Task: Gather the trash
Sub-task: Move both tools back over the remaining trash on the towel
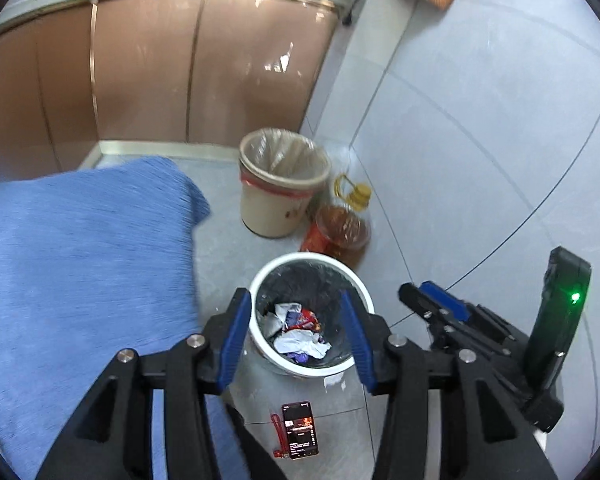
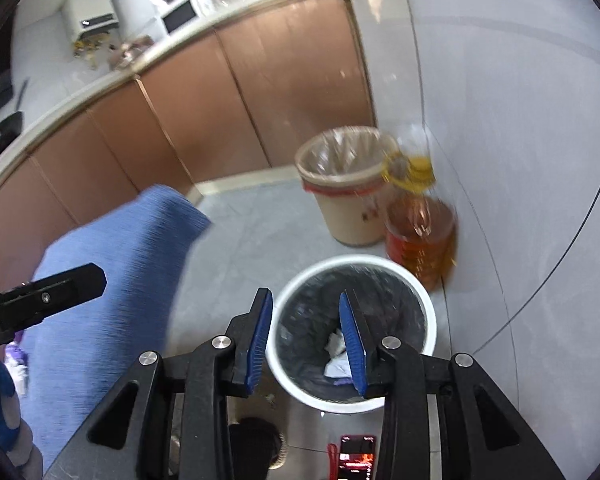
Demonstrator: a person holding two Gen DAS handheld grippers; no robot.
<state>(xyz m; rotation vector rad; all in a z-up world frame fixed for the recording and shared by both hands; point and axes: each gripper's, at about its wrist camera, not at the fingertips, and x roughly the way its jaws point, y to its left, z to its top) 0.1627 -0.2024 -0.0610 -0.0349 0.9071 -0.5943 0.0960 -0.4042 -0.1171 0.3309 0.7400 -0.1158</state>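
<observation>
A white bin with a black liner stands on the floor and holds crumpled paper and wrappers. My left gripper hangs open and empty above it. The right gripper shows at the right of the left wrist view. In the right wrist view the same white bin lies below my right gripper, which is open and empty; white paper shows inside. The left gripper's finger pokes in at the left.
A beige bin with a clear liner and an oil bottle stand near the wall. A blue-covered surface lies left. A phone lies on the floor. Brown cabinets stand behind.
</observation>
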